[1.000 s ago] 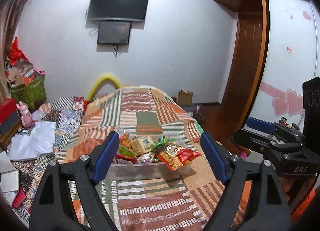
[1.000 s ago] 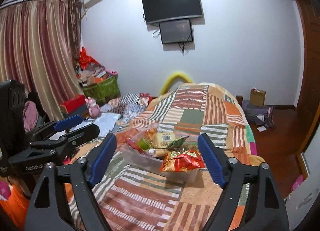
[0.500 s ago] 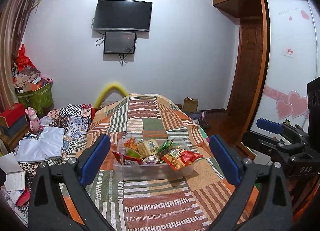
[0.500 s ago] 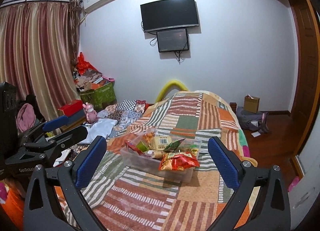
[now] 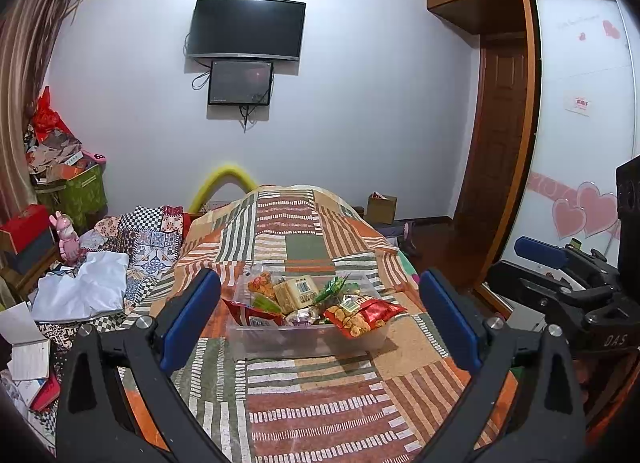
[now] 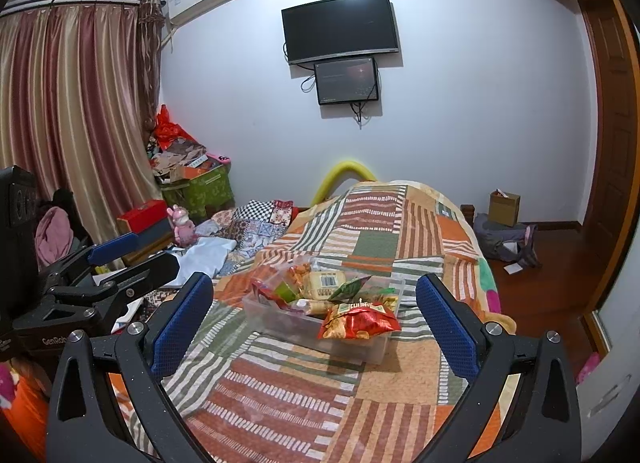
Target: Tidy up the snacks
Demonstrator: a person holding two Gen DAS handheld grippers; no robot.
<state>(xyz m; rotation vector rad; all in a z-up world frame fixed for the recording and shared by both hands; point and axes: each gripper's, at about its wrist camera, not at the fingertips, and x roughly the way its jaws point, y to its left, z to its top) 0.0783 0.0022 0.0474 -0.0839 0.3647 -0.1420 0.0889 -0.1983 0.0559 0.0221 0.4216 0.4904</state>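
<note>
We see the clear bin (image 5: 308, 339) full of snack bags in the centre of the frame, on the patchwork bed (image 5: 320, 403). Our left gripper (image 5: 320, 319) and right gripper (image 6: 316, 323) hover apart from it, fingers released and holding nothing.

A home bedroom: quilted bed (image 5: 312, 247), wall television (image 5: 246, 29).

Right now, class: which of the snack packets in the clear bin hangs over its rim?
The red packet of round crackers at the right front corner of the clear bin. It droops over the rim, while the other packets sit inside the walls.
</note>
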